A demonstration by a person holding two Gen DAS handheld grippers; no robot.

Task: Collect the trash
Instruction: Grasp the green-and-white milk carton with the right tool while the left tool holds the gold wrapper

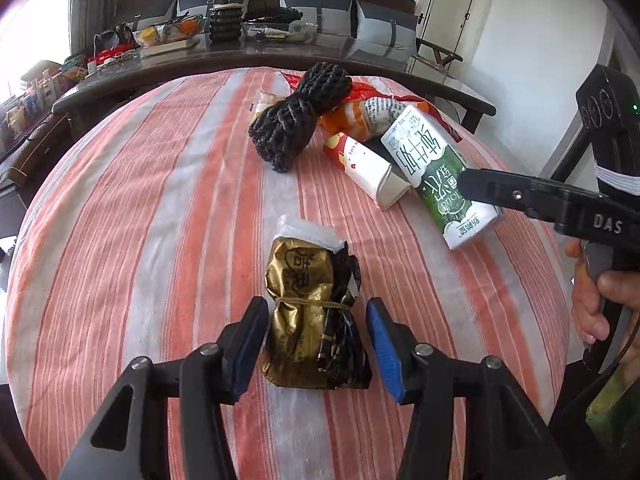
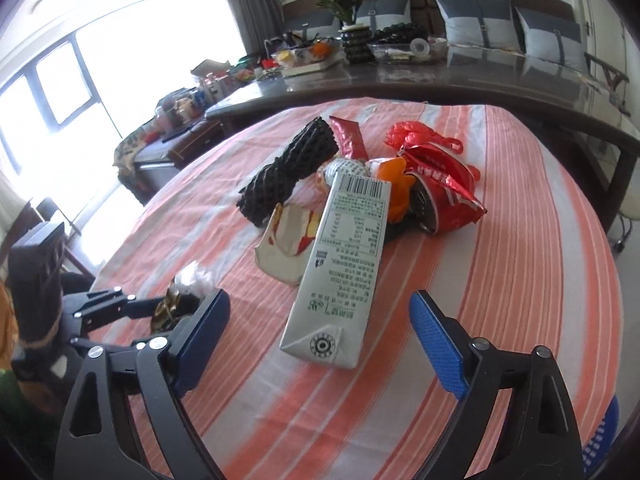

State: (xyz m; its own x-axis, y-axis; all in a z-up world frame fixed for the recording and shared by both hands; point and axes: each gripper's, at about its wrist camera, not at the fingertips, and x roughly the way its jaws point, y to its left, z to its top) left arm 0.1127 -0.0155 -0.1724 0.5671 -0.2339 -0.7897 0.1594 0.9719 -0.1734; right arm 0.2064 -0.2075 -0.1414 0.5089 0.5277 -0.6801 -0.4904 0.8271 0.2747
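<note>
Tongs on the left [image 1: 316,340] are straddling the gold wrapper bundle [image 1: 308,320] on the worktop [image 1: 120,280], half open, not yet gripping; right tongs [image 2: 320,340] are gaping around the milk carton [image 2: 344,260], empty. Next, each likely needs closing.

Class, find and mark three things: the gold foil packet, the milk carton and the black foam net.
gold foil packet [image 1: 300,280]: left wrist view, printed top face.
milk carton [image 2: 344,248]: right wrist view, label panel.
black foam net [image 1: 296,116]: left wrist view, middle.
</note>
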